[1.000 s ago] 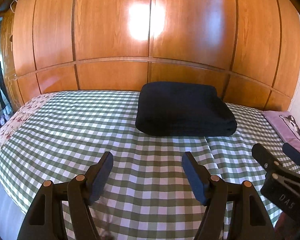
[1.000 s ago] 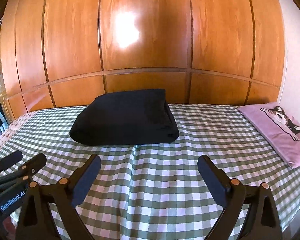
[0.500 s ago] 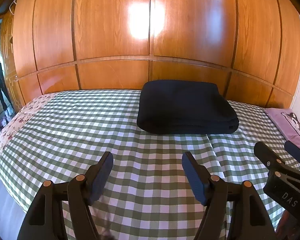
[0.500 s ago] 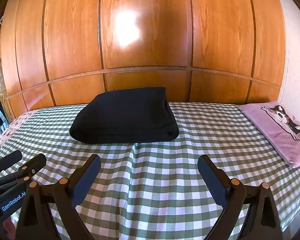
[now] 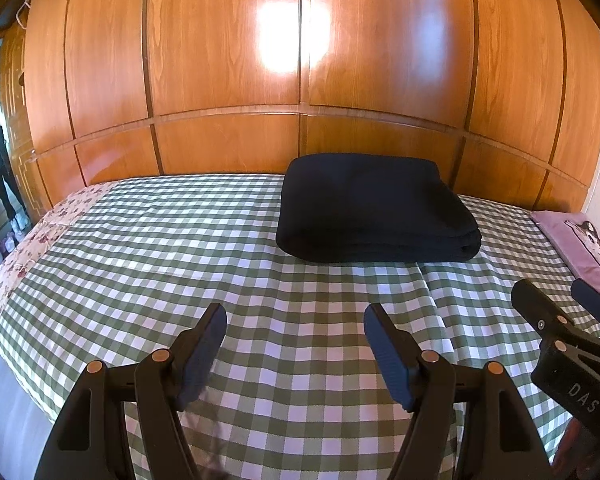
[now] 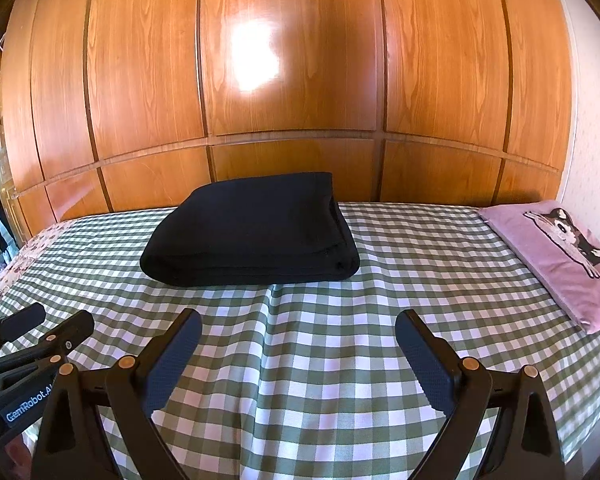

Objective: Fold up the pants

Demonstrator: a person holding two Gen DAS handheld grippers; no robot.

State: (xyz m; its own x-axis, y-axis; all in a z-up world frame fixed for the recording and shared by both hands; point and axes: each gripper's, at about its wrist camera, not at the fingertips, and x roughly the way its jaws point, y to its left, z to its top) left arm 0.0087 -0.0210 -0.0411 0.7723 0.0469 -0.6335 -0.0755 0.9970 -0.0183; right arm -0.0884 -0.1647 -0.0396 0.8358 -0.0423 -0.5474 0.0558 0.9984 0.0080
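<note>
Both hand-held grippers, the left hand-held gripper (image 5: 295, 322) and the right hand-held gripper (image 6: 298, 330), hung over the bed (image 5: 148, 248) with jaws wide apart and nothing between them. Ahead, well apart from both, the dark pants (image 6: 252, 230) lay folded into a thick stack on the checked cover, near the wooden wardrobe (image 6: 292, 80).

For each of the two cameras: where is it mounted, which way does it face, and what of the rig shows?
Left wrist: on the left gripper, looking across the bed at the folded pants and wardrobe; the right gripper shows at right.
Right wrist: on the right gripper, facing likewise; the left gripper shows at left.
Shared: pants, bed, wardrobe, pillow. Both grippers open, holding nothing.
</note>
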